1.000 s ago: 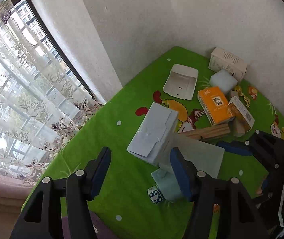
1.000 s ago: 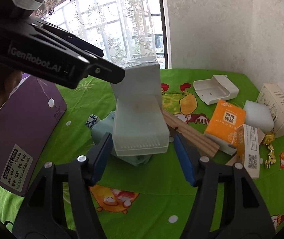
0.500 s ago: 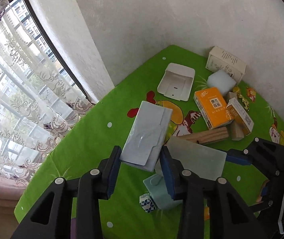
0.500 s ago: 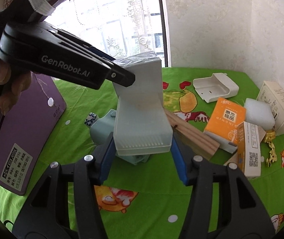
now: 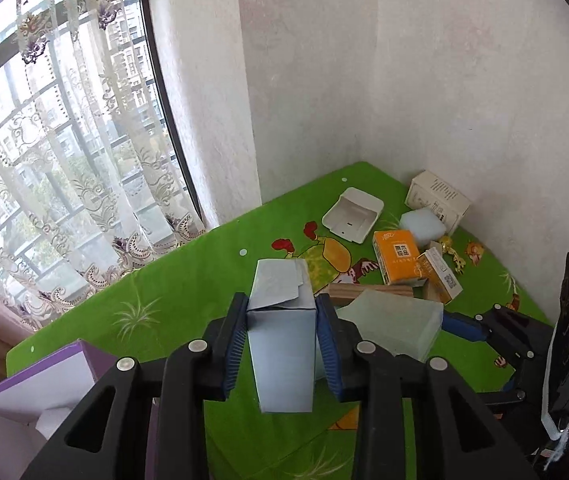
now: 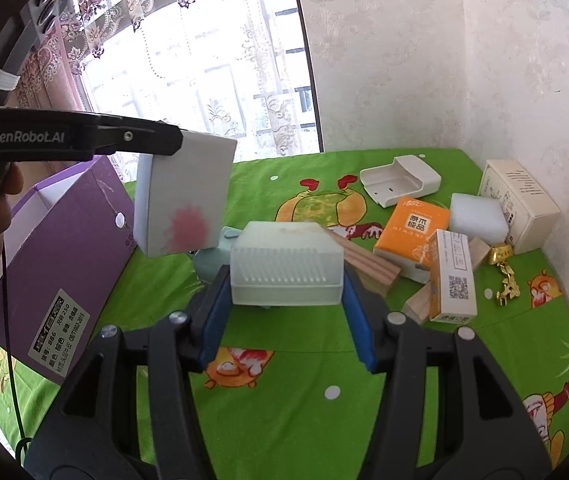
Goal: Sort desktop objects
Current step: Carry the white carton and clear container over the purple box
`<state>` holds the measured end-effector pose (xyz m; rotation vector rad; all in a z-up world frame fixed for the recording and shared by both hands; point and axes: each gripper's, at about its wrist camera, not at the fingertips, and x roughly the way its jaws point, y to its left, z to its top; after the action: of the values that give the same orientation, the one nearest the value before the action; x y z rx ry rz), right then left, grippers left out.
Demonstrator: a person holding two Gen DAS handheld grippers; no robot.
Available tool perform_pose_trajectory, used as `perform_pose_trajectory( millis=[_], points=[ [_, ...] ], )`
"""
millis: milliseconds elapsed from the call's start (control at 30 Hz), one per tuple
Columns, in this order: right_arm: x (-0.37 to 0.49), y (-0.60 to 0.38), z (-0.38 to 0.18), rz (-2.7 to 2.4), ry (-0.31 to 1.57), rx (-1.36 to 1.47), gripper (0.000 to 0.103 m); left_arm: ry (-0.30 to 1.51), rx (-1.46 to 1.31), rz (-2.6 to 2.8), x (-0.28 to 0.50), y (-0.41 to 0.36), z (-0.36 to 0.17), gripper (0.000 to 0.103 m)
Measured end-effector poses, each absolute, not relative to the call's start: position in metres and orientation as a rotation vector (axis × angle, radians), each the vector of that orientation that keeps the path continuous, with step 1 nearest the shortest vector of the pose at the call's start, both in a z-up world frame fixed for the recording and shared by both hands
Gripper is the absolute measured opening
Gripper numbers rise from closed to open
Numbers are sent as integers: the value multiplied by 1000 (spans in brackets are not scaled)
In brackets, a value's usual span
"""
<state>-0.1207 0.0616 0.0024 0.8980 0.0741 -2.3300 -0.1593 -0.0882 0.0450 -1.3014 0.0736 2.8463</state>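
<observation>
The left gripper jaws clamp a pale carton; the right gripper jaws pinch a translucent box.

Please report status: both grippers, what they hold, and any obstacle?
Left gripper shut on pale blue carton, lifted. Right gripper shut on translucent plastic box. Purple box close beside.

We are seeing the carton sitting left of the right claw and above the table, the open box lying further left, the tissue pack lying ahead-right.
</observation>
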Motion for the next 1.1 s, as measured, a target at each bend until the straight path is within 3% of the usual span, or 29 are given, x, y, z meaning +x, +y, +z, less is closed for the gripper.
perform_pose_trajectory(
  millis=[600,1100],
  points=[
    [-75,57,50,-2348,79,791,56,-275,-1018,2956,-55,-111,68,34],
    [-26,-27,86,-2210,148,622,56,-320,-825,3349,37,-189,92,34]
  ],
)
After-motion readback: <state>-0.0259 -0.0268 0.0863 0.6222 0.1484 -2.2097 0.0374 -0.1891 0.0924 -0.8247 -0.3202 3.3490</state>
